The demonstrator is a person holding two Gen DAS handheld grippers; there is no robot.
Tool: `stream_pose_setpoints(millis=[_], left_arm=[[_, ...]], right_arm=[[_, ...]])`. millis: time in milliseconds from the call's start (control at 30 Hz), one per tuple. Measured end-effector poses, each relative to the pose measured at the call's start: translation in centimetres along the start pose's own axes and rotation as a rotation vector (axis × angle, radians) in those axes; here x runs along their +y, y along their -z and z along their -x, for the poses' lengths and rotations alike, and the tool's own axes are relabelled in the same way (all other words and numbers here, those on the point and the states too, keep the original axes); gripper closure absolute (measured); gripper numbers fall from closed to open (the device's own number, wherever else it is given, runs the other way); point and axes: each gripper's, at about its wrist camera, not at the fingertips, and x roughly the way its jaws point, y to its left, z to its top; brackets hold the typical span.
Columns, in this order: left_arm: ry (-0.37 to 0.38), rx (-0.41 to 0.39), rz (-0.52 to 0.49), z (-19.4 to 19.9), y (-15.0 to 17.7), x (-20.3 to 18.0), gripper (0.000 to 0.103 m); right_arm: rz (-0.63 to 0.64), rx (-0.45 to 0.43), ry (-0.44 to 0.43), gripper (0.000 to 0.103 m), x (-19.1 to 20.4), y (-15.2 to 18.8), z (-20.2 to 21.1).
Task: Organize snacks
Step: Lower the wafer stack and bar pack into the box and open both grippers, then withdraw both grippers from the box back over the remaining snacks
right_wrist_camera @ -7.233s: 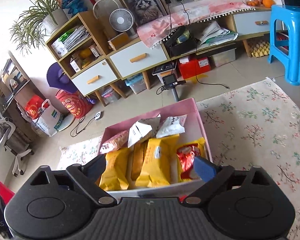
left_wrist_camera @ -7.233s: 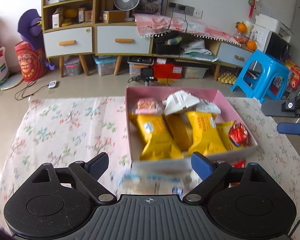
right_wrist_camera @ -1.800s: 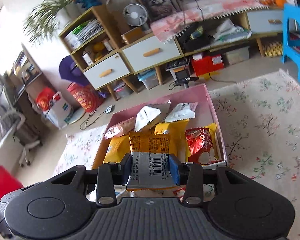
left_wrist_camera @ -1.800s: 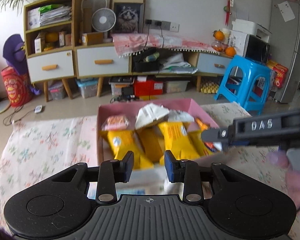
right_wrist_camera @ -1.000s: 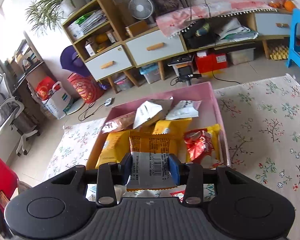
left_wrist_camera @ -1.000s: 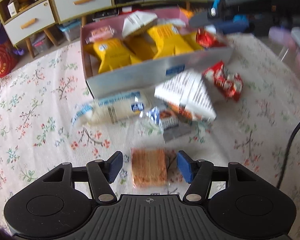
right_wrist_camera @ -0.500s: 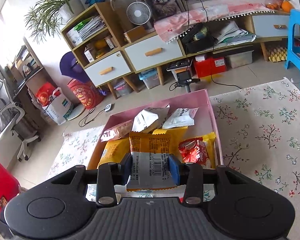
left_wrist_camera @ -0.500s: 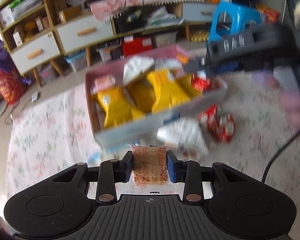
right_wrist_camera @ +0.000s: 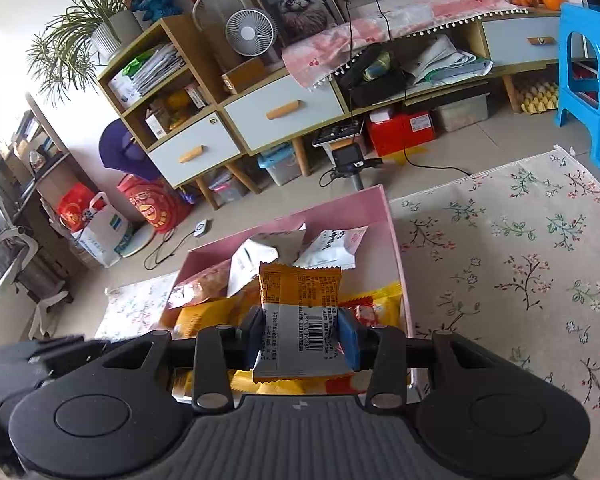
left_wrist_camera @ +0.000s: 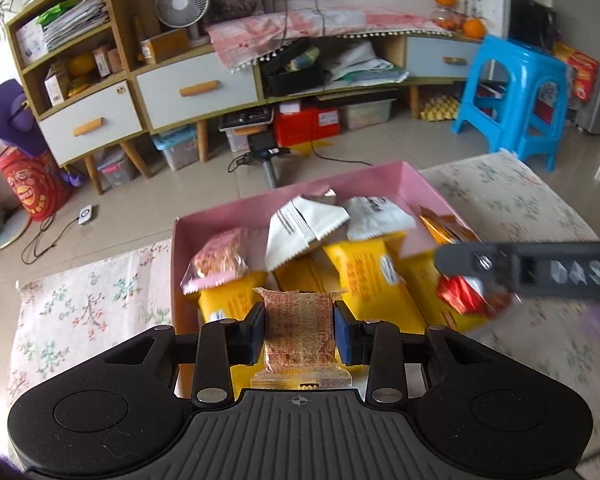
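A pink box [left_wrist_camera: 292, 200] on a floral cloth holds several snack packs: yellow bags [left_wrist_camera: 360, 276], white packets [left_wrist_camera: 300, 228], a pinkish biscuit pack [left_wrist_camera: 220, 260] and a red one [left_wrist_camera: 460, 296]. My left gripper [left_wrist_camera: 299, 328] is shut on a clear-wrapped orange cracker pack [left_wrist_camera: 299, 326], held above the box's near edge. My right gripper [right_wrist_camera: 300, 336] is shut on an orange and white snack pack [right_wrist_camera: 300, 312], held over the box [right_wrist_camera: 380, 208]. The right gripper's body shows blurred in the left wrist view [left_wrist_camera: 540, 272], over the box's right side.
The floral cloth [right_wrist_camera: 520, 260] spreads to the right of the box. Beyond the table are a cabinet with drawers [left_wrist_camera: 180, 92], a blue stool [left_wrist_camera: 520, 92], a fan [left_wrist_camera: 182, 0] and floor clutter.
My left gripper closed on the cracker pack on the cloth, lifted it and brought it level over the box's near edge. My right gripper kept its pack and moved further over the box.
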Motion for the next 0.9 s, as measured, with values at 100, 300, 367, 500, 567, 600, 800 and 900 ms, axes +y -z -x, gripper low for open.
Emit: stream_pose_setpoints(millis=[100,300,367,500,567,600,800,900], left_arm=[[-0.020,-0.013,0.018,-1.3,-0.5,0.1,0.069],[-0.044,-0.005,0.080,-1.9,-0.5,0.6,0.057],[-0.052,-0.013,0.079,-1.5,-0.2,0.6,0.048],[-0.052,-0.015,0.080,-0.6,0.5,0.8,0.039],[-0.049,-0.017,0.087,0.0,0.8,0.9,0.034],[-0.045,-0.018,0.091,0.4,1.0,0.9,0.032],[-0.019,-0.021,0.098,2.4,2.6,1.0,0.025],[-0.010,-0.016,0.097,3.5,3.4,0.9,0.022]], right_arm=[[0.015,-0.003,0.007,0.071,0.1,-0.2,-0.4],[0.011,-0.010,0.000,0.056,-0.1,-0.5,-0.3],[0.007,-0.016,0.000,0.050,-0.1,-0.5,-0.1],[-0.004,-0.019,0.006,0.041,-0.2,-0.6,0.4],[-0.003,-0.024,0.005,0.036,-0.1,-0.6,0.8],[0.001,-0.025,0.004,0.035,0.1,-0.5,0.9],[0.030,-0.026,0.001,0.028,0.8,0.0,2.3],[0.044,-0.024,0.003,0.025,1.2,0.3,3.0]])
